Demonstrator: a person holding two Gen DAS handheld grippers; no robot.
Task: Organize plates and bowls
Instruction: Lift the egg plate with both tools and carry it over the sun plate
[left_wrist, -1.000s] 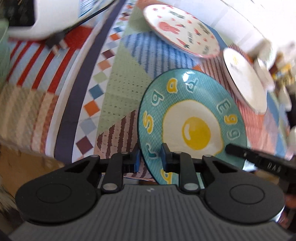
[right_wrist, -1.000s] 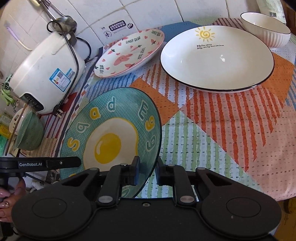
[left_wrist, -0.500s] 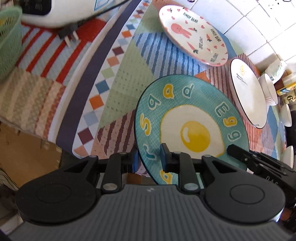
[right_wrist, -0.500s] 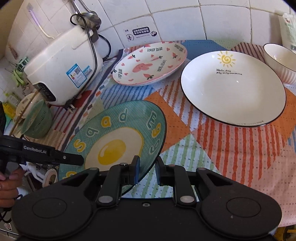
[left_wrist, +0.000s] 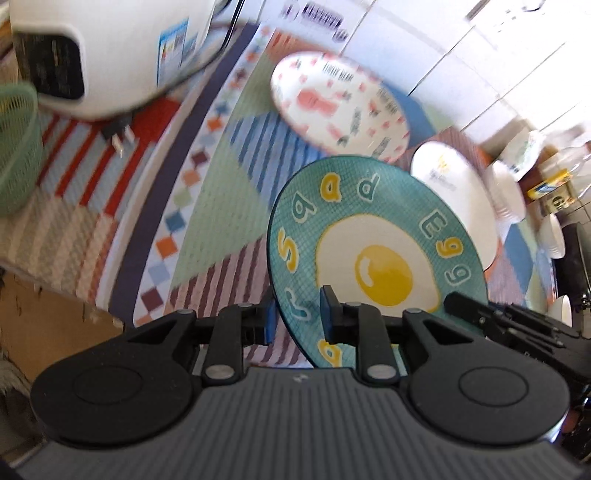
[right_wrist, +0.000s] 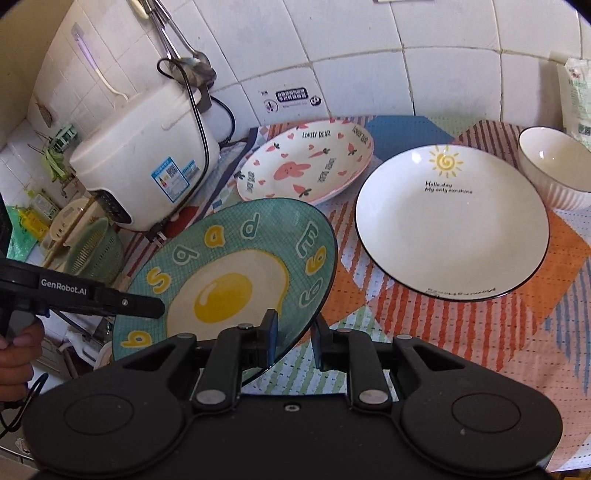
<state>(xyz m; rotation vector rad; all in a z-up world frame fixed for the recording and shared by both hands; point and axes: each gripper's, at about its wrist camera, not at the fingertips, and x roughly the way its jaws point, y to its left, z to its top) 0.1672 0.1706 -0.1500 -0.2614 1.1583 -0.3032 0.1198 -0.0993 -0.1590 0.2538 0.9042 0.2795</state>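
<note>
White wall tiles (right_wrist: 369, 55) back a table covered by a patchwork tablecloth (right_wrist: 461, 332) of stripes, dots and checks. At the far left corner sits a white rice cooker (right_wrist: 147, 162), with a green basket (right_wrist: 94, 254) just beside it off the cloth's edge. On the cloth rest a white sun plate (right_wrist: 450, 225), a pink rabbit plate (right_wrist: 306, 166) behind it toward the cooker, and a ribbed white bowl (right_wrist: 554, 170) at the right, near the sun plate's rim.

Above the cloth, tilted and clear of the surface, hangs the teal egg plate (right_wrist: 229, 280), gripped from two sides. The left gripper (left_wrist: 295, 321) is clamped on its near-left rim, one blue pad under the plate and one on its printed face. The right gripper (right_wrist: 293, 339) pinches the opposite near-right rim, the edge passing between its two fingers. In the right wrist view the left tool reaches in from the left side, its tip lying over the plate's face, with a person's hand (right_wrist: 16, 354) on its handle.
</note>
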